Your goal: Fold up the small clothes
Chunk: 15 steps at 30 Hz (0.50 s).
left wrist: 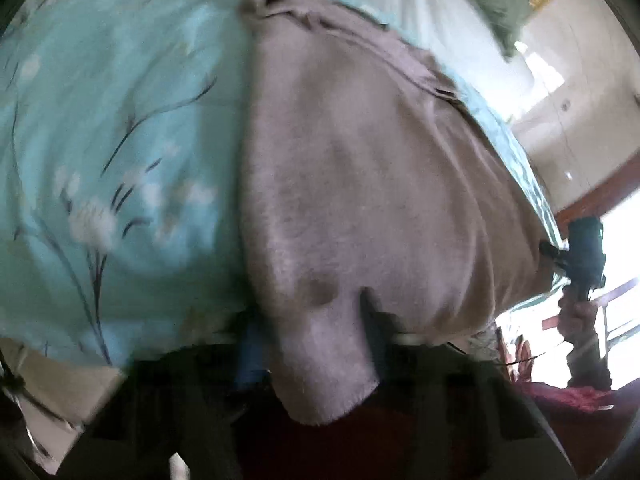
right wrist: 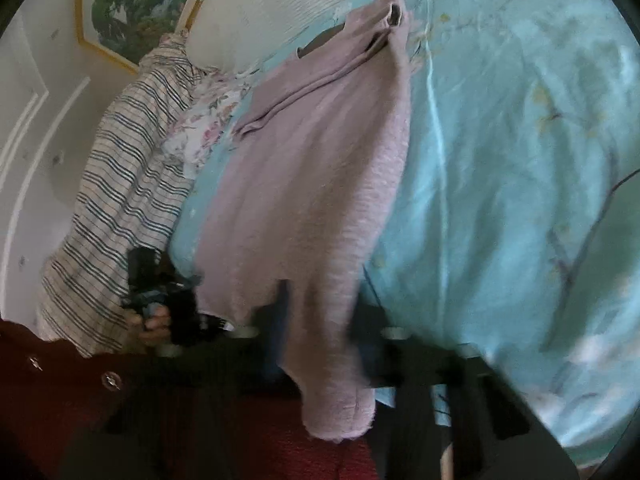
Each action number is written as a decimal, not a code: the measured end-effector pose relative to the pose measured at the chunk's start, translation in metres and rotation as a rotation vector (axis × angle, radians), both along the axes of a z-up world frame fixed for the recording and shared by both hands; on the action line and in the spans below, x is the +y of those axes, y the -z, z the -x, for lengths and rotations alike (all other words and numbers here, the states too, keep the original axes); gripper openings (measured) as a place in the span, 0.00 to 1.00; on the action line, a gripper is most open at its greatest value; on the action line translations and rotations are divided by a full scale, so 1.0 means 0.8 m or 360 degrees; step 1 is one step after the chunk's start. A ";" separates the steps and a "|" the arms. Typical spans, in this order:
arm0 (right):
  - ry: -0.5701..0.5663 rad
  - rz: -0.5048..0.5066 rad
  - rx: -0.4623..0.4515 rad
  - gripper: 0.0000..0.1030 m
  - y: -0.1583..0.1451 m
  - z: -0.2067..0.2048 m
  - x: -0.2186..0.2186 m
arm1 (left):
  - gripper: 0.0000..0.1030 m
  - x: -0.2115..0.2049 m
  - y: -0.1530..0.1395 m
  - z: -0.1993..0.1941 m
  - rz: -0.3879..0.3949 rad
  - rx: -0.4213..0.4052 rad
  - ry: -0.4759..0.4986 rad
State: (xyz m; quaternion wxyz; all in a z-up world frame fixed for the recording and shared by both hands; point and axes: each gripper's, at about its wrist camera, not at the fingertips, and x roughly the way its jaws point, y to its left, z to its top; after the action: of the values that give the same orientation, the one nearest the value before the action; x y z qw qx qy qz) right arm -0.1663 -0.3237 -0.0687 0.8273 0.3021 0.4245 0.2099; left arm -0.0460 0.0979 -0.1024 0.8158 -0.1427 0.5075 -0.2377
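Note:
A mauve-pink knit garment [left wrist: 360, 184] lies spread on a light blue floral bedsheet [left wrist: 100, 140]. My left gripper [left wrist: 316, 340] is shut on its near edge, and a flap of cloth hangs down between the fingers. In the right wrist view the same garment [right wrist: 304, 200] stretches away across the bed, and my right gripper [right wrist: 320, 320] is shut on another part of its near edge. The right gripper also shows at the right of the left wrist view [left wrist: 584, 256], and the left gripper at the left of the right wrist view [right wrist: 172, 300].
A striped cloth [right wrist: 120, 208] and a floral cloth [right wrist: 204, 132] lie at the far-left bed side, next to a white pillow [right wrist: 256, 20]. A framed picture [right wrist: 132, 4] hangs on the wall. The person's dark red clothing [right wrist: 60, 392] fills the bottom.

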 end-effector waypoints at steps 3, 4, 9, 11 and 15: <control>0.0024 -0.0075 -0.0064 0.09 -0.004 0.011 -0.012 | 0.06 -0.002 -0.006 0.000 0.0056 -0.0025 0.0018; 0.0058 -0.0096 -0.0048 0.09 -0.001 0.014 -0.020 | 0.07 -0.002 -0.003 -0.001 0.0046 -0.0010 0.0025; 0.0028 -0.0077 0.0056 0.14 0.017 0.021 -0.013 | 0.24 0.007 0.017 -0.007 0.0132 0.0123 0.0046; 0.0007 -0.0084 0.0079 0.14 0.021 0.024 -0.005 | 0.33 0.005 0.018 -0.005 0.0190 0.0142 0.0097; 0.0010 -0.0065 0.0044 0.12 0.021 0.031 0.001 | 0.04 -0.001 0.017 0.006 0.0116 0.0063 0.0100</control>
State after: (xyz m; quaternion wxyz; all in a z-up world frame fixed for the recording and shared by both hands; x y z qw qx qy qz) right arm -0.1909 -0.3225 -0.0853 0.8156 0.3231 0.4307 0.2118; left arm -0.0506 0.0969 -0.1156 0.7921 -0.1611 0.5186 -0.2786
